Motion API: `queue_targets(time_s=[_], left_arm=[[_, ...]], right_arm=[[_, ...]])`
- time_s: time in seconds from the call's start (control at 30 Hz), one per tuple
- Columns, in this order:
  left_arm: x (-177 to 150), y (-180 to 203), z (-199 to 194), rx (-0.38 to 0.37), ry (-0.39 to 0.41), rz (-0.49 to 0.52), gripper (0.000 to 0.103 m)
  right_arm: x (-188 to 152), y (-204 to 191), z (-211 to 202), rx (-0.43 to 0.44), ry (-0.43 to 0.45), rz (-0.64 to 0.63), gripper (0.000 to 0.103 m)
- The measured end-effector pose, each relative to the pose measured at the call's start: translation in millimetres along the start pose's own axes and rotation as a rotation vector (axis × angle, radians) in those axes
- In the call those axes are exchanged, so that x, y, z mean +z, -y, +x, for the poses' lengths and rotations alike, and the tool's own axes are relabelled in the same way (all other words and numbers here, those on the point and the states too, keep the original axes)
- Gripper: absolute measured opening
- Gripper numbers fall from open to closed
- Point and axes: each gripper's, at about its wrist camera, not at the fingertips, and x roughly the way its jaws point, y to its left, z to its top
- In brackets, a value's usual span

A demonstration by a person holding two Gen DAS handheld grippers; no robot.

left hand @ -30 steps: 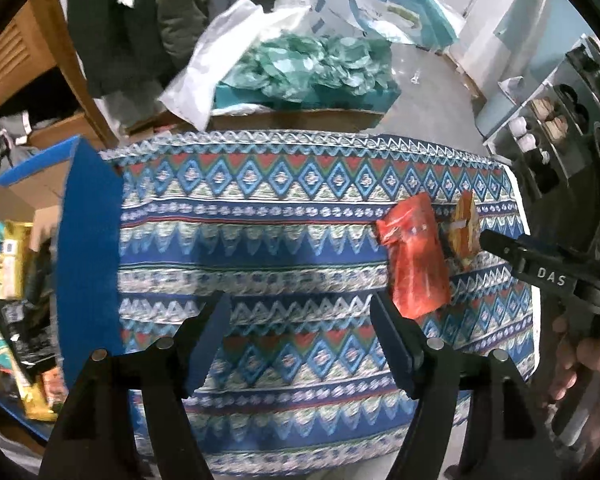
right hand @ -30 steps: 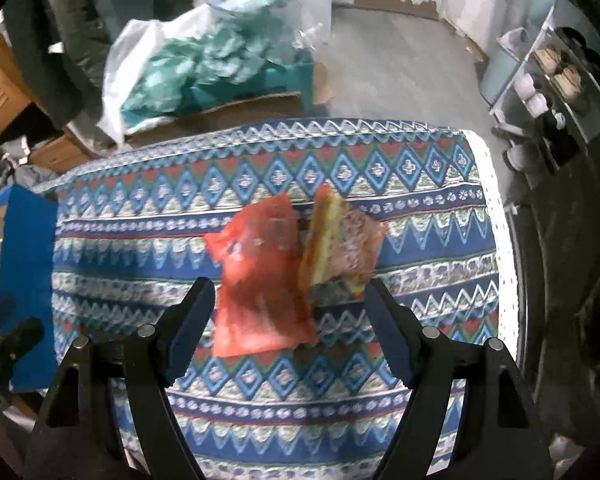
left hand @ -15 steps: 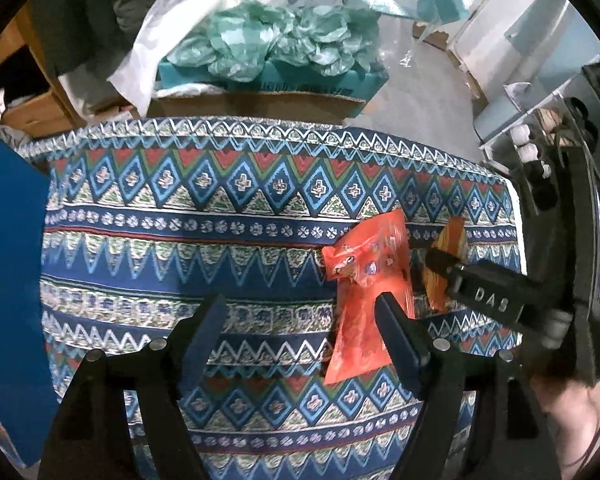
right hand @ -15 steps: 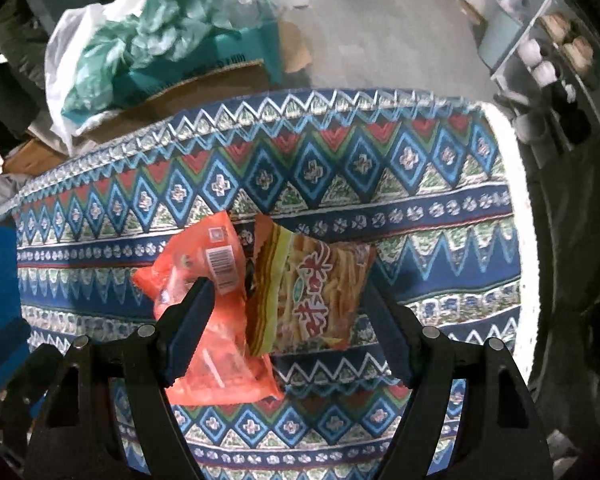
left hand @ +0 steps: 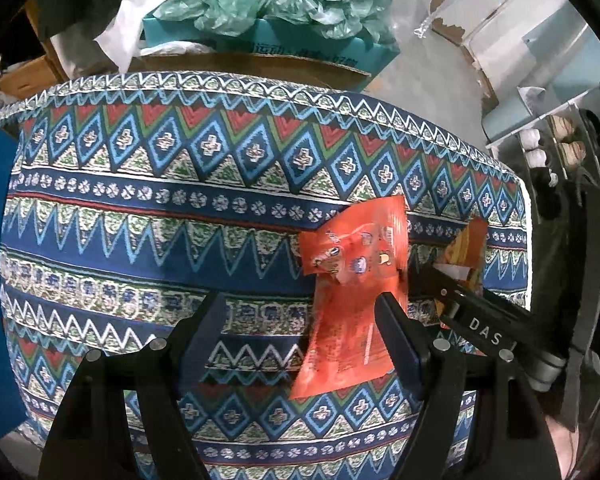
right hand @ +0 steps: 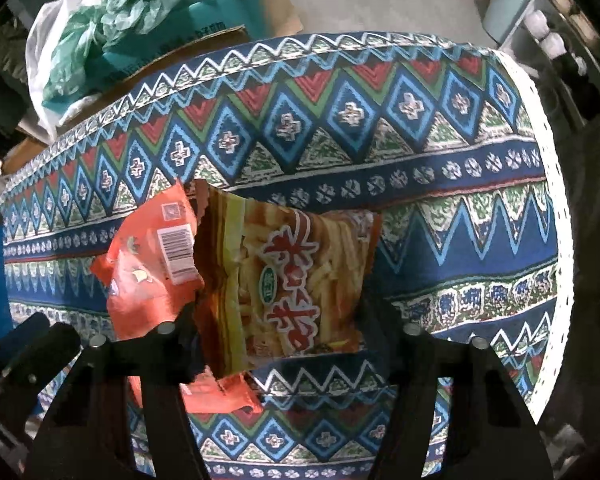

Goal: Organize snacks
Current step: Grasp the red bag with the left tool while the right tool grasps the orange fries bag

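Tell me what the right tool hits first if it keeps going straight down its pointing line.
Most likely the yellow-orange snack packet, already between the closing fingers of the right tool; the patterned tablecloth lies just beneath it.

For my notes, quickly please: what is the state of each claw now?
Left claw: open, holding nothing; one finger over the orange packet.
Right claw: closing around the fries packet; not yet gripped.

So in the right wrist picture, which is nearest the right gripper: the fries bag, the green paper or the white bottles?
1. fries bag, between the right gripper's closing jaws.
2. green paper, upper left, beyond the table.
3. white bottles, upper right; too close to call against the paper.
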Motion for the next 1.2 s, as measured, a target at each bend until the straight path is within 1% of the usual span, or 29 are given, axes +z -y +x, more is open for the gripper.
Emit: queue_targets(time_s=[0.13,0.17,0.23,0.3,0.4,0.47,0.57,0.73,0.87,0.93,1.0,1.07,1.1,1.13,1.17,1.2], left_arm=[[0,11,6,0.004,0.001,0.003,0.081],[0,14,8,0.006,0.004,0.003,0.081],[-1,19,11,0.007,0.004,-0.003,0.081],[-4,23,16,-0.008,-0.002,-0.016,0.081],[-6,30,25,-0.02,-0.017,-0.033,0.081],[-8,33,31,-0.022,-0.024,-0.043,0.081],[-9,37,38,-0.013,-0.024,-0.052,0.081],[-12,44,52,-0.008,-0.045,-0.075,0.081],[-16,47,64,0.023,-0.061,-0.078,0.081],[-17,50,63,0.026,-0.032,-0.069,0.083],[-19,52,64,0.031,-0.026,-0.055,0.083],[-21,55,63,0.043,-0.009,-0.03,0.075],[-22,58,62,0.047,-0.001,-0.018,0.063],[-21,60,61,0.066,0.005,-0.009,0.057],[-21,61,60,0.071,0.008,-0.006,0.056],[-19,64,59,0.069,0.008,-0.005,0.05]], right_arm=[[-2,12,-5,-0.003,0.014,0.016,0.052],[-2,16,-7,-0.003,0.013,0.018,0.052],[0,21,-14,-0.013,0.02,0.012,0.052],[4,25,-25,-0.011,0.039,0.002,0.051],[8,35,-41,-0.037,0.069,-0.013,0.051],[9,39,-46,-0.039,0.074,-0.004,0.051],[10,43,-47,-0.025,0.064,0.022,0.051],[7,41,-45,-0.017,0.062,0.027,0.051],[11,41,-48,-0.017,0.074,0.032,0.051],[11,43,-51,-0.01,0.078,0.039,0.051],[12,43,-52,-0.008,0.082,0.04,0.051],[12,43,-53,-0.003,0.082,0.043,0.051],[11,43,-53,-0.002,0.083,0.044,0.051],[11,43,-54,-0.002,0.084,0.044,0.051],[11,42,-54,-0.002,0.085,0.044,0.051],[11,42,-55,0.0,0.086,0.043,0.051]])
